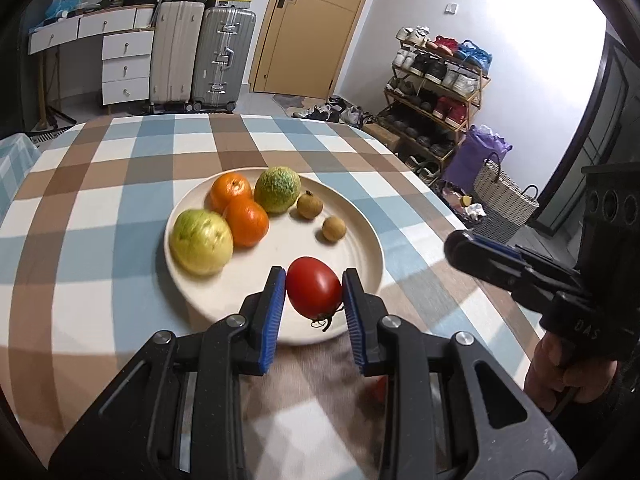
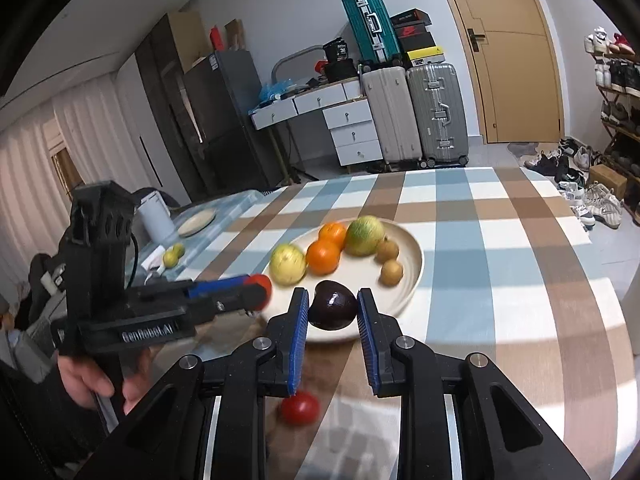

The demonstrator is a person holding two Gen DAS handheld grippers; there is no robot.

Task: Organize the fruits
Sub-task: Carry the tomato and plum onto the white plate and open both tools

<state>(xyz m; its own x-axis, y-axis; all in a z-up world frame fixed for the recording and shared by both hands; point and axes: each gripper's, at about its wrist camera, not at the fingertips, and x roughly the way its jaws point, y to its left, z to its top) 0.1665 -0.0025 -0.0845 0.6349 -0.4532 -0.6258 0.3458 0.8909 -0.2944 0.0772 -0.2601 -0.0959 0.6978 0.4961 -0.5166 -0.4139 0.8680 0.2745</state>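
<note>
In the left wrist view my left gripper [image 1: 314,276] is shut on a red tomato [image 1: 314,292], held just above the near rim of a cream plate [image 1: 360,240]. On the plate lie two oranges [image 1: 244,220], a yellow-green fruit [image 1: 200,242], a green round fruit [image 1: 278,189] and two small brown fruits [image 1: 334,229]. In the right wrist view my right gripper [image 2: 333,294] is shut on a dark purple plum [image 2: 334,312] over the plate's [image 2: 412,280] near edge. The left gripper [image 2: 256,292] shows there at the left with its tomato [image 2: 262,284]. Another red tomato [image 2: 300,408] lies on the table below my right fingers.
The table wears a blue, brown and white checked cloth [image 1: 100,208]. A hand [image 2: 84,384] holds the left gripper's handle. A small green fruit [image 2: 174,257] sits on a lidded box off the table's left. Suitcases [image 1: 200,56] and a shoe rack [image 1: 436,92] stand far behind.
</note>
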